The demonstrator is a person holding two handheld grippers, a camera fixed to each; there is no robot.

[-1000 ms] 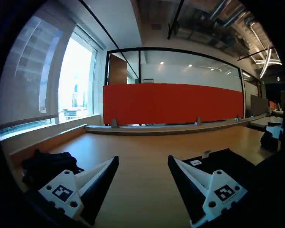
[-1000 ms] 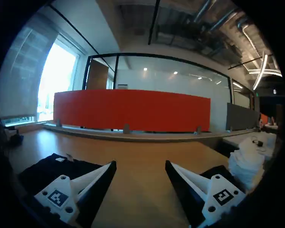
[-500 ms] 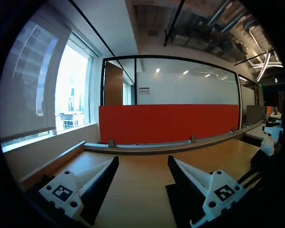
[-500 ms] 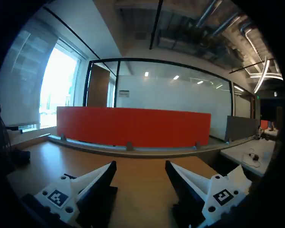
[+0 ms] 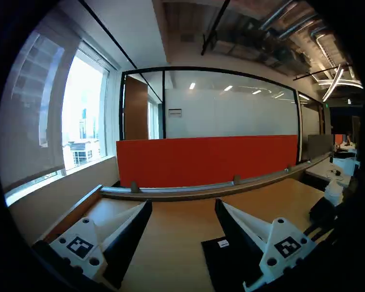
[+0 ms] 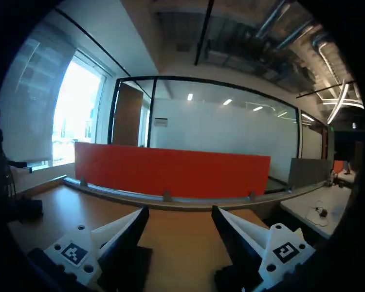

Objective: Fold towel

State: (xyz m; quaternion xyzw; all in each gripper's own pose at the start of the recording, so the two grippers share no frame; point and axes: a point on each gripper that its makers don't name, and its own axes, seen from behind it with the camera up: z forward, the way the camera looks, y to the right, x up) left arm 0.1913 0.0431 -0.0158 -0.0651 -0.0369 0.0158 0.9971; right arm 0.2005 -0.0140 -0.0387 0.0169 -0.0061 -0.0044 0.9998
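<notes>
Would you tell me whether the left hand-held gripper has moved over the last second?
Yes, the left hand-held gripper has tilted upward: the red partition sits lower in its view.

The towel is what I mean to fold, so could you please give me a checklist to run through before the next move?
1. Left gripper jaws open: ok.
2. Right gripper jaws open: ok.
3. Nothing caught between either pair of jaws: ok, bare table shows in both gaps.
4. Black towel located: ok, it lies on the table beside one of the fingers, white tag up.
5. Towel edge or corner picked out for a grip: cannot tell, the fingers hide most of it.
6. Towel lying flat: cannot tell.
</notes>
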